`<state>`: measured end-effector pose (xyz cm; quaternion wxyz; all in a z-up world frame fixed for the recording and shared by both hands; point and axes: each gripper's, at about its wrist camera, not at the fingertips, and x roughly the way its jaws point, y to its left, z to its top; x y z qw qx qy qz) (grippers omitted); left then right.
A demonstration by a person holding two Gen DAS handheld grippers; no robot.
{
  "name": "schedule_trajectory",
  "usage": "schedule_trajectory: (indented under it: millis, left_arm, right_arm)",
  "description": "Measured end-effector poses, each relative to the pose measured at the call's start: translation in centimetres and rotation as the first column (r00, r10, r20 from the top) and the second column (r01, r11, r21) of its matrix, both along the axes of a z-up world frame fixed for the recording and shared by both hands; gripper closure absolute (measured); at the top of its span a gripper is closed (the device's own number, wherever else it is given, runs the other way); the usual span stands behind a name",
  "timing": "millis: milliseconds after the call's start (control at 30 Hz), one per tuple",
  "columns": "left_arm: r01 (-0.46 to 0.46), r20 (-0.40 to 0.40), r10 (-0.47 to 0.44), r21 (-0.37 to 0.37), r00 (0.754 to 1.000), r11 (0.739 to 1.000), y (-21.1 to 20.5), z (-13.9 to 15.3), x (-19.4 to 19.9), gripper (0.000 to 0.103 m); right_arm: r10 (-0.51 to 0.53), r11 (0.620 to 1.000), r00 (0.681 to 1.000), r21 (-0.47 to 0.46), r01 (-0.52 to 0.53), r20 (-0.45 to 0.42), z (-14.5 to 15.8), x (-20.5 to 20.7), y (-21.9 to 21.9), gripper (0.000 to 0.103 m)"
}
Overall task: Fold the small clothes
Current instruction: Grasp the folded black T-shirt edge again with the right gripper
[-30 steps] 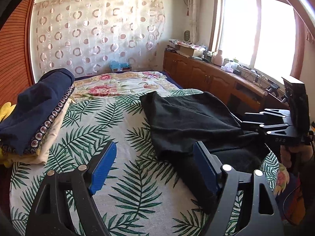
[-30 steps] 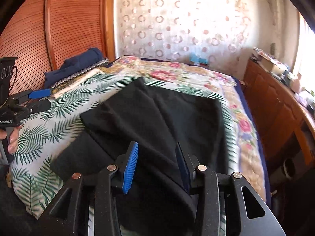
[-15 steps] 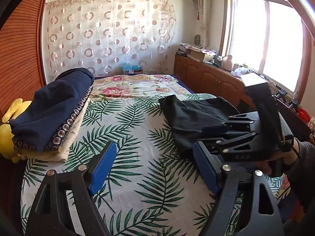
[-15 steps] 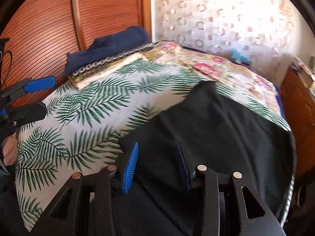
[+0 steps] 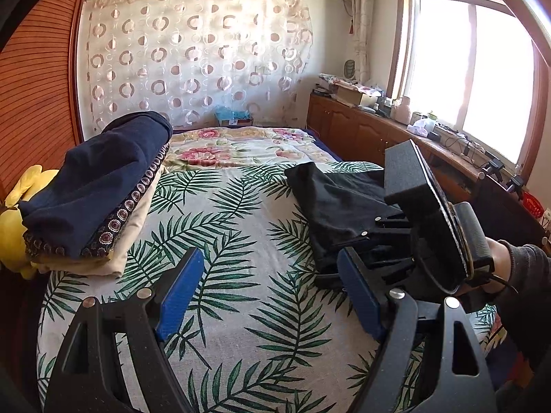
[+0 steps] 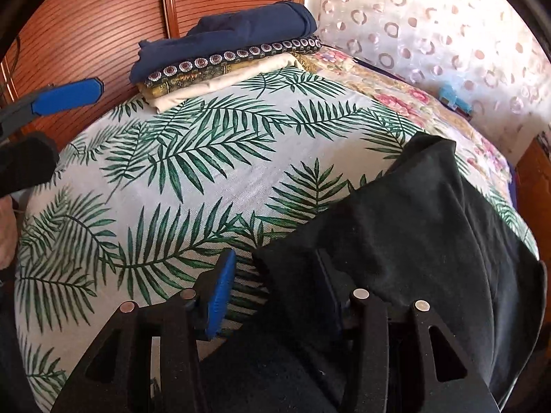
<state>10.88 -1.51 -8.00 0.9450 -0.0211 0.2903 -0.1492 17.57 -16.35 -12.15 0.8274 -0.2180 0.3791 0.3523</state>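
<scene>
A black garment (image 5: 337, 203) lies bunched on the right half of the palm-leaf sheet (image 5: 241, 234). In the right wrist view the black garment (image 6: 413, 223) drapes over the right finger, and its corner lies between the pads. My right gripper (image 6: 275, 261) is opening its jaws, and the blue left pad (image 6: 220, 292) stands clear of the cloth. A hand holds that right gripper (image 5: 413, 234) low over the garment's near edge. My left gripper (image 5: 270, 261) hangs open above bare sheet with nothing between its fingers. At the right wrist view's left edge the left gripper (image 6: 44, 127) also shows.
A stack of folded clothes (image 5: 100, 189), navy on top, sits at the bed's left against the wooden wall panel; the same stack (image 6: 227, 41) shows far in the right view. A yellow plush (image 5: 13, 227) lies beside it. A floral blanket (image 5: 234, 144) covers the far bed. Cluttered wooden cabinets (image 5: 361, 130) run under the window.
My right gripper swung left and down across the bed with the black garment's edge, folding it narrower, and its jaws now stand wider. The left gripper stayed open.
</scene>
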Motion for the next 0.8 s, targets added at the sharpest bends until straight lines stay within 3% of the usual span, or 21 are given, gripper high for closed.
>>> schedule_trajectory:
  millis: [33, 67, 100, 200, 433, 800]
  left_arm:
    - [0.001, -0.001, -0.001, -0.001, 1.0, 1.0, 0.0, 0.0, 0.0, 0.022]
    - [0.001, -0.002, -0.001, 0.0, 1.0, 1.0, 0.0, 0.0, 0.0, 0.022]
    - [0.002, -0.002, -0.002, 0.001, 1.0, 1.0, 0.0, -0.1, 0.0, 0.022]
    - [0.01, -0.009, -0.01, 0.003, 1.0, 1.0, -0.2, -0.3, 0.0, 0.022]
    - [0.024, -0.021, -0.023, 0.007, 1.0, 1.0, -1.2, -0.7, 0.1, 0.022]
    - [0.06, -0.028, -0.059, 0.01, 0.998, 0.998, -2.6, -0.8, -0.1, 0.022]
  right_arm:
    - [0.002, 1.0, 1.0, -0.004, -0.002, 0.006, 0.1, -0.2, 0.0, 0.055]
    - [-0.007, 1.0, 1.0, -0.017, 0.008, 0.027, 0.3, -0.4, -0.1, 0.069]
    - [-0.023, 0.999, 0.998, -0.035, 0.025, 0.055, 0.4, -0.4, -0.2, 0.092]
    - [-0.044, 0.999, 0.999, 0.023, 0.044, -0.002, 0.8, 0.3, -1.0, 0.094]
    - [-0.124, 0.981, 0.99, 0.159, 0.112, 0.072, 5.3, 1.2, -5.9, 0.094]
    - [-0.308, 0.947, 0.936, 0.146, 0.285, 0.173, 8.9, 5.0, -12.4, 0.094]
